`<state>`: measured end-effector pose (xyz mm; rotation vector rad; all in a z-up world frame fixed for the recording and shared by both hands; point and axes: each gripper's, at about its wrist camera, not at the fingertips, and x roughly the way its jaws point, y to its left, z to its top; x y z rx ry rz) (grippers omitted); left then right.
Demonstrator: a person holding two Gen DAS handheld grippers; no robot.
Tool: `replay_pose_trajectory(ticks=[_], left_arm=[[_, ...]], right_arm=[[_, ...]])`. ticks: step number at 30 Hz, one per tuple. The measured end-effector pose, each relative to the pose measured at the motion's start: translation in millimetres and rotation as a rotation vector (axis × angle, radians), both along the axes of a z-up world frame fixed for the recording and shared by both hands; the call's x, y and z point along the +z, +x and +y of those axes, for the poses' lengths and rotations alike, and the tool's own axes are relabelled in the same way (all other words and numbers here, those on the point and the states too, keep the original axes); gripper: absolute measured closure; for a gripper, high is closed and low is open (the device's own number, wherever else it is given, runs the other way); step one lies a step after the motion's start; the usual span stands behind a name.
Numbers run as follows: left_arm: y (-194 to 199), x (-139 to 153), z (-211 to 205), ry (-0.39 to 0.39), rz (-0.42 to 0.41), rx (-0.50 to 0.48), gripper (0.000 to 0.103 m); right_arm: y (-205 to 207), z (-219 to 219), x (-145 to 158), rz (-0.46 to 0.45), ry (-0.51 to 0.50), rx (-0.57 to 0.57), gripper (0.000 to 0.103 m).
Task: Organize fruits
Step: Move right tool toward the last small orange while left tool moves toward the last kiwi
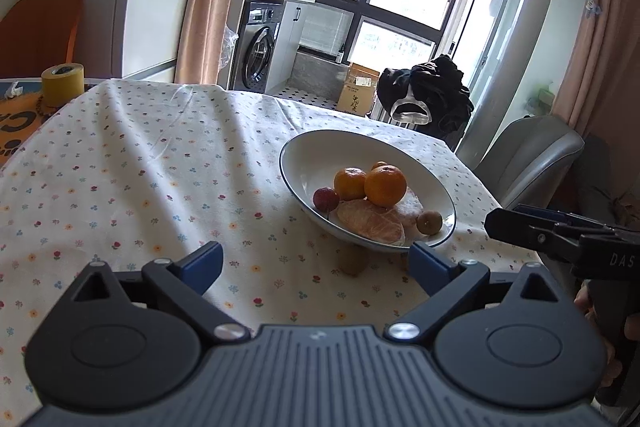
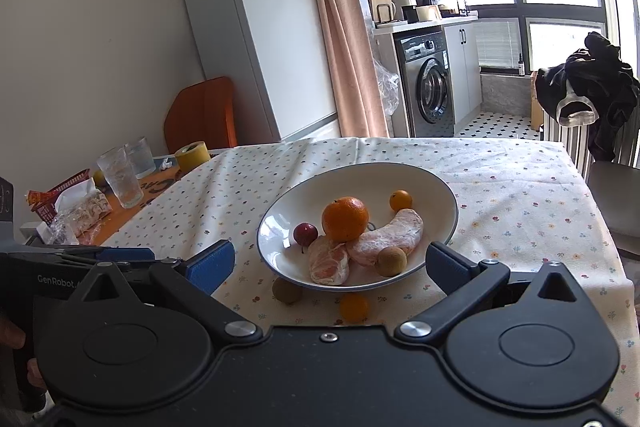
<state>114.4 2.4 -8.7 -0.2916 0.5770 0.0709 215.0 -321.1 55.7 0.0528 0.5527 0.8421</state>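
Nearest the lens, the black-armed, blue-padded right tongs point(image 2: 330, 265) stand spread wide with nothing between the pads, just short of the shallow white ceramic bowl with a thin dark rim point(image 2: 440, 187); the left tongs point(image 1: 316, 265), of the same build, are likewise wide open and empty in their own view. Both hang low over the counter, which is covered by a cream cloth printed with small flowers point(image 2: 520, 211). Going left to right at the bowl's near edge, two fruits lie on the cloth outside it: a small round brown fruit point(image 2: 287, 291) tucked against the bowl's foot, and a small round orange citrus point(image 2: 353, 307) just beside it. Inside the bowl sit a small dark-red fruit point(image 2: 305, 233), a peeled pale-pink citrus segment point(image 2: 330, 263), a large round orange mandarin point(image 2: 345, 219) resting on the segments, a second curved peeled segment point(image 2: 394, 237), another small brown fruit point(image 2: 392, 261) and a tiny orange citrus point(image 2: 400, 200) towards the far side. The gathering looks nearly done, with these two strays seemingly left. The next move probably calls for lowering one pair of tongs around a stray and closing gently, as round fruit rolls readily.
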Motion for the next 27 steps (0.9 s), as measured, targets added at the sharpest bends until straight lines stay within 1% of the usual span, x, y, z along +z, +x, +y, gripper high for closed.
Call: replay_pose_trajectory(ticks=[9,13,21,22,25,27], left_arm=[[-11,4,-12,0.030,-0.005,-0.045,0.004],[-12,1,-17,0.051,0.003,-0.058,0.004],[-9,-8,-18,0.052,0.017,-0.064,0.005],[-9,-9,-18,0.050,0.017,-0.067,0.005],[-4,-12,-19,0.050,0.018,-0.077,0.006],[-1,-15,-20,0.053,0.017,-0.079,0.006]], right_arm=[[-12,-10,-6,0.011,-0.011,-0.006,0.000],[-16,-12,-12,0.021,-0.028,-0.001,0.000],[-16,-15,-27,0.037,-0.040,-0.015,0.000],[-16,-16,-28,0.037,-0.036,-0.011,0.001],[-11,-15,-33,0.066,-0.042,0.000,0.014],[-8,-13,-36,0.076,-0.050,0.002,0.016]])
